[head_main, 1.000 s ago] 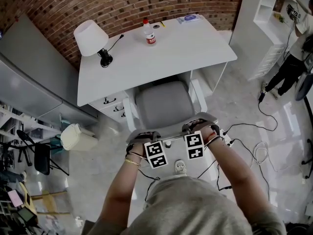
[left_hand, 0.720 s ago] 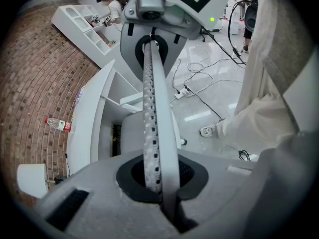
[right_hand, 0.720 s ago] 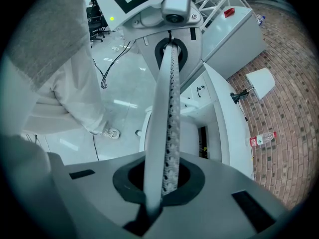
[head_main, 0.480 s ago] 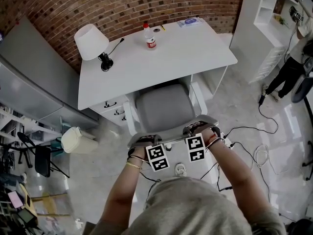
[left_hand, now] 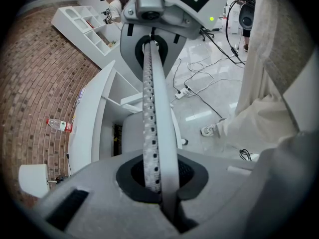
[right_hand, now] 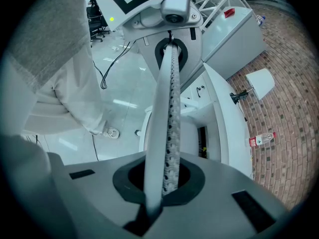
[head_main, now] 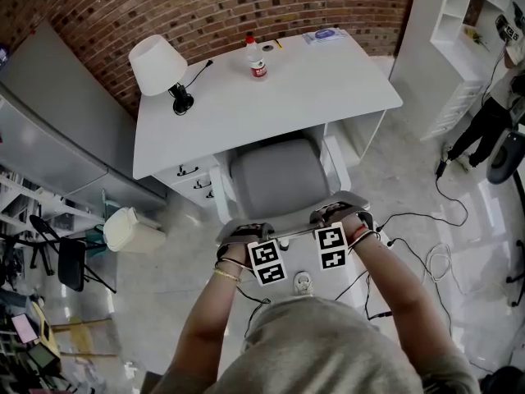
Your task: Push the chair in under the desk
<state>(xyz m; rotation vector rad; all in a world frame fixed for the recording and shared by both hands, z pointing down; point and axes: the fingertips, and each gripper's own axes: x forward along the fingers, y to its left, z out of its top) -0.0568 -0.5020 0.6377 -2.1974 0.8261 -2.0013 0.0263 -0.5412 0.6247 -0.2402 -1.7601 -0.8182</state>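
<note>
A chair with a grey seat and a white frame stands with the front of its seat under the white desk. Its back is toward me. My left gripper and right gripper sit side by side at the top edge of the chair's back. Both are shut, and I see nothing between the jaws. The left gripper view has the left gripper with its jaws pressed flat together, the seat beyond. In the right gripper view the right gripper looks the same.
On the desk stand a white lamp and a bottle. Drawers sit under its left side. A pale bin stands to the left, cables trail over the floor at right, and white shelving and a person are beyond.
</note>
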